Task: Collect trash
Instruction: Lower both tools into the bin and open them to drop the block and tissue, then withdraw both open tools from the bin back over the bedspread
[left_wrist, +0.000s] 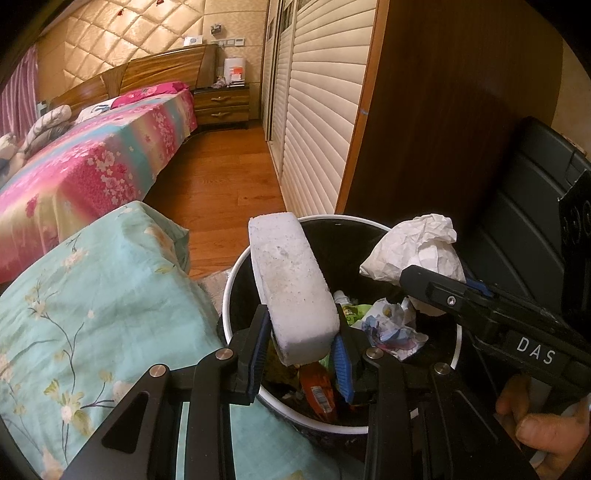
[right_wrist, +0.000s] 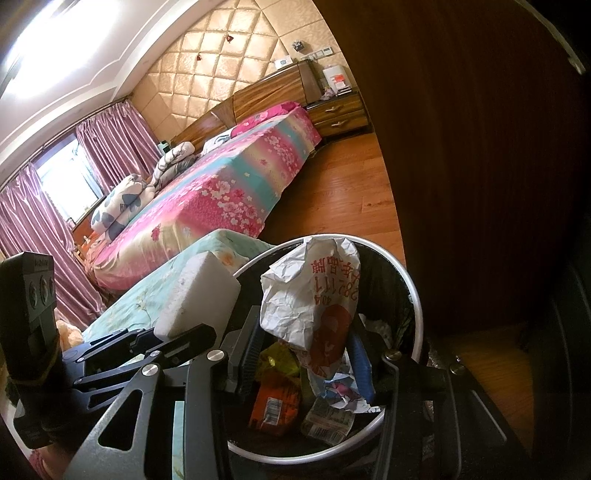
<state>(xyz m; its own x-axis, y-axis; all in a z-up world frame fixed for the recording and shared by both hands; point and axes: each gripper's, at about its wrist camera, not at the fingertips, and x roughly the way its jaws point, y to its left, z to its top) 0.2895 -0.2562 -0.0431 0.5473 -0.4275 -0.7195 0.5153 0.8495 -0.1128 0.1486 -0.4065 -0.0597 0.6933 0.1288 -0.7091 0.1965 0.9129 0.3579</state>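
The left tool (left_wrist: 301, 345) is closed on a white foam block (left_wrist: 291, 288), gripping its lower end; the block stands tilted above the open trash bin (left_wrist: 236, 266). The right tool (right_wrist: 301, 356) clamps a crumpled white paper wrapper (right_wrist: 314, 295) (red print on one face) directly over the same bin. Both tools are partly closed, pads pressing on their loads. Inside the bin lie an orange packet (right_wrist: 273, 404) and other wrappers. The bin stands on the wooden floor (left_wrist: 221, 184), beside a teal floral cushion (left_wrist: 92, 295).
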